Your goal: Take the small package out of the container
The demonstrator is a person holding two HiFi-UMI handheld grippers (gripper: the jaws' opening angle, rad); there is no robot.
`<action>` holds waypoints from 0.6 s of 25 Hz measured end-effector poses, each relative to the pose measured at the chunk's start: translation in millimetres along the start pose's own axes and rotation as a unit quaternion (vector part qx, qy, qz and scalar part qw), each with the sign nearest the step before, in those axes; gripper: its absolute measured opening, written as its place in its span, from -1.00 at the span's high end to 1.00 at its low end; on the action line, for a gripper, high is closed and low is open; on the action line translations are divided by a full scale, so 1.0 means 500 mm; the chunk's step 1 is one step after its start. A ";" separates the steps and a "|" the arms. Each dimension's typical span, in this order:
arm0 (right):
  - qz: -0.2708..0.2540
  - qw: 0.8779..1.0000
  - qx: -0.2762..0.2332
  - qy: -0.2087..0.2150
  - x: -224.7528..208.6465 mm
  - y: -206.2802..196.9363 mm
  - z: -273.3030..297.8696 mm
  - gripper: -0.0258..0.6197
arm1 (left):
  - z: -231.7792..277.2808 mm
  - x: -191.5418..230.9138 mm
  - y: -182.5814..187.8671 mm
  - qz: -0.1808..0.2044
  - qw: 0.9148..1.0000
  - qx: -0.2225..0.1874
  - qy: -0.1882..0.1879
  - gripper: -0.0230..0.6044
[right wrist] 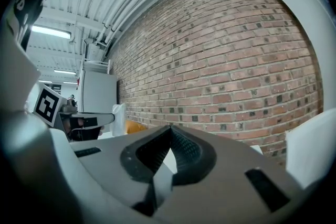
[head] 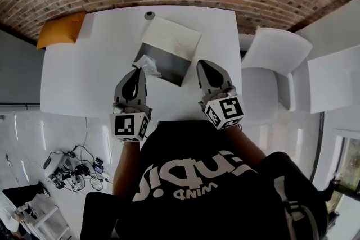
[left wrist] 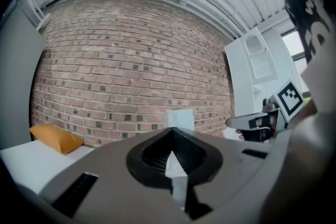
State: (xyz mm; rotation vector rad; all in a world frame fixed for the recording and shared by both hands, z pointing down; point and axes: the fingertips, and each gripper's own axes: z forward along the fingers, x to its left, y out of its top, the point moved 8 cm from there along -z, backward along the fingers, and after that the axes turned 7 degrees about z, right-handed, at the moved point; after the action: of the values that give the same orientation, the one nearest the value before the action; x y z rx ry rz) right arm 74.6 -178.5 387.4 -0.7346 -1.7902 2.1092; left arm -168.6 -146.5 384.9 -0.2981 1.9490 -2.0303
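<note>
A grey open-topped container [head: 170, 66] with its white lid [head: 171, 36] folded back stands in the middle of the white table [head: 84, 76]. My left gripper [head: 136, 69] is at the container's near left corner, shut on the small crinkled whitish package [head: 148, 63]. In the left gripper view the package [left wrist: 180, 119] sticks up past the closed gripper tip [left wrist: 172, 131], held above the table. My right gripper [head: 203, 64] hovers just right of the container, shut with nothing in it; its tip [right wrist: 169, 129] points at the brick wall.
An orange cushion [head: 61, 30] lies at the table's far left corner. A small round object [head: 149, 15] sits at the far edge. White chairs [head: 275, 50] stand to the right. Cables [head: 73, 168] lie on the floor at lower left.
</note>
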 end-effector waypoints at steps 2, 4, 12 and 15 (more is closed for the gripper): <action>0.000 1.000 -0.001 -0.001 0.000 0.001 0.001 0.92 | 0.001 0.002 0.000 -0.004 1.000 -0.001 0.002 0.90; -0.001 1.000 -0.001 -0.001 0.000 0.001 0.002 0.92 | -0.001 0.002 0.001 -0.009 1.000 0.009 0.003 0.90; -0.002 1.000 0.000 0.002 0.000 0.002 0.010 0.92 | 0.009 0.004 0.003 -0.014 1.000 0.003 0.005 0.90; -0.002 1.000 0.002 0.003 -0.001 0.002 0.012 0.92 | 0.008 0.003 -0.002 -0.013 0.999 0.031 0.002 0.90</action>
State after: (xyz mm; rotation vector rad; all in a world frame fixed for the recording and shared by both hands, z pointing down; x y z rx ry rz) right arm 71.6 -184.0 387.1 -0.7356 -1.7833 2.1041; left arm -168.7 -150.8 385.9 -0.3058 1.8895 -2.1047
